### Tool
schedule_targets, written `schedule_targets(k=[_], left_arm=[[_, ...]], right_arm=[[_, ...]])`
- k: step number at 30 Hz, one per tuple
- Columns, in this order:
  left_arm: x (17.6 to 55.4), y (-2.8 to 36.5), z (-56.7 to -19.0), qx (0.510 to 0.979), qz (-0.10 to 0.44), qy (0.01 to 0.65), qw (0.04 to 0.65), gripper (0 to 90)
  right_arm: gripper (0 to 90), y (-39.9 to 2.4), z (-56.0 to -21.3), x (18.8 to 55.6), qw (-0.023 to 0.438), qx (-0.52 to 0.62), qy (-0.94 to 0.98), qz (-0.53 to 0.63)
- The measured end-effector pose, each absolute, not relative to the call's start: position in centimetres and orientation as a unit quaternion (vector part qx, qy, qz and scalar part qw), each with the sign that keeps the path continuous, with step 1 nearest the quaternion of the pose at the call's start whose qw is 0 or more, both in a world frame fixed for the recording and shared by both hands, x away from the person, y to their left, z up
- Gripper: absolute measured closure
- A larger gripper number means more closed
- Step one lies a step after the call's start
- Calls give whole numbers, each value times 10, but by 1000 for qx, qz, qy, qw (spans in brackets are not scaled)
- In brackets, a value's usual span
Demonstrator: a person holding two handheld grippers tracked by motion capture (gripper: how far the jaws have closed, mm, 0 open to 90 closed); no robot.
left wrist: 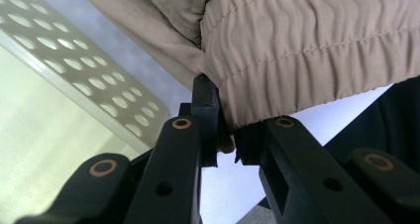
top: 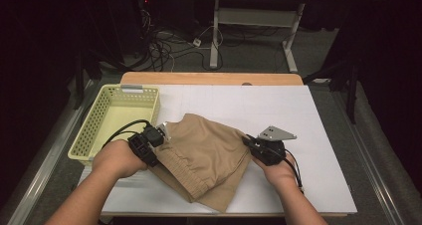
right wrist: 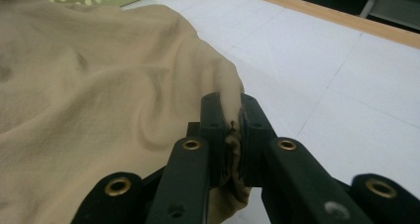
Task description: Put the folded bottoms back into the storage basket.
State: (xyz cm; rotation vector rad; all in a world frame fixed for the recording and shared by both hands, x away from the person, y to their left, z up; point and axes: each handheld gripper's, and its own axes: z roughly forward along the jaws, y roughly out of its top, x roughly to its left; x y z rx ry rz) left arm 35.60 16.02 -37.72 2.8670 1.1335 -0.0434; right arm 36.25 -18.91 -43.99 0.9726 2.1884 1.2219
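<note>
The tan shorts (top: 206, 158) lay folded on the white table sheet (top: 318, 115), just beside the pale yellow perforated basket (top: 107, 128) at the left. The left gripper (top: 155, 135) was clamped on the gathered elastic waistband (left wrist: 307, 50) at the garment's left edge, and the right gripper (top: 251, 143) was clamped on a thin pinch of fabric at the right edge, its jaws nearly together with cloth squeezed between them in the right gripper view (right wrist: 232, 135).

The likeliest trouble was an uneven hold. The right pinch looked shallow and taken close to the jaw tips, so a lift or a sideways pull could have drawn the cloth out and let that side drop, undoing the fold. On the left, it was hard to tell from the left gripper view how many layers the jaws (left wrist: 225, 140) had caught; if only the top layer was held, the lower layers would have sagged open when raised. The basket's near wall also stood close to the left hand (top: 117, 158), so a low swing toward it could have snagged the hanging cloth on the rim.
</note>
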Motion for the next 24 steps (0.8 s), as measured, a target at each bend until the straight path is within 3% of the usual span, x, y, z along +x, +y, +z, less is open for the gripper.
schedule_targets(k=[24], left_arm=[[358, 170, -346, 932, -12, 361, 18, 801]], right_arm=[[847, -179, -408, 361, 236, 327, 790, 462]])
